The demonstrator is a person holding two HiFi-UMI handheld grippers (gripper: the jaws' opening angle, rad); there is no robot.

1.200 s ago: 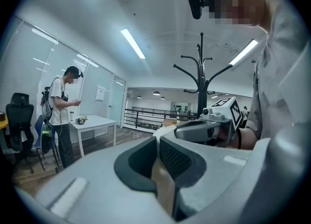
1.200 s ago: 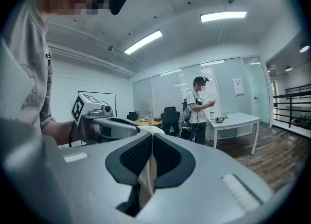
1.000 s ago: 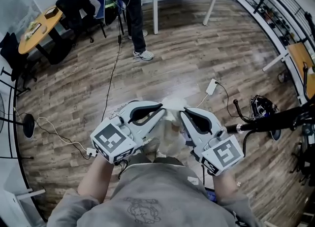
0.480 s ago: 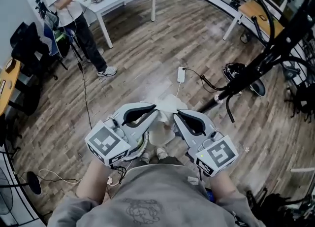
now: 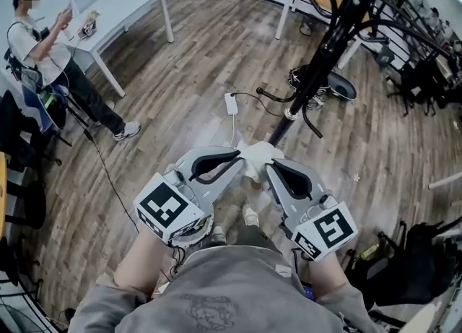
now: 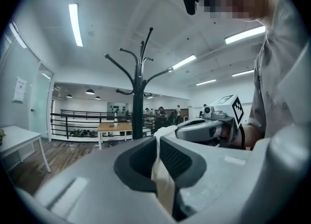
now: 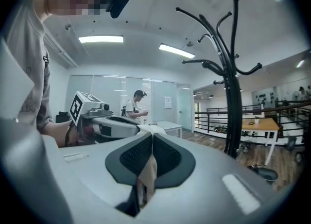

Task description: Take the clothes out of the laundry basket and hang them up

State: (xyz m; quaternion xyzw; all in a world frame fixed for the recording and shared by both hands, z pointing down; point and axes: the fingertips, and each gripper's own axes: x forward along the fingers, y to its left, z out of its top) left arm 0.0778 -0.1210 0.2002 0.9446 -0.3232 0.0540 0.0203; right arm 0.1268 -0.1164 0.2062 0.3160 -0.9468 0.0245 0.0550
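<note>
A cream-white garment (image 5: 258,159) is bunched between my two grippers in the head view, just in front of my chest. My left gripper (image 5: 242,157) is shut on one edge of it, and cream cloth (image 6: 163,179) shows pinched between its jaws. My right gripper (image 5: 268,165) is shut on the other edge, a strip of the same cloth (image 7: 146,174) caught between its jaws. A black coat stand (image 5: 328,42) rises ahead and to the right, its hooked arms (image 7: 221,48) bare. No laundry basket is in view.
A person (image 5: 50,57) stands at the far left by a white table (image 5: 119,10). A white power strip (image 5: 231,103) and cables lie on the wood floor. Black railings (image 6: 92,121) and a wooden desk (image 6: 114,128) stand behind the coat stand. A dark bag (image 5: 411,266) sits at lower right.
The view has swung to the right, bringing the coat stand from the right edge to straight ahead. Both grippers keep their hold on the garment.
</note>
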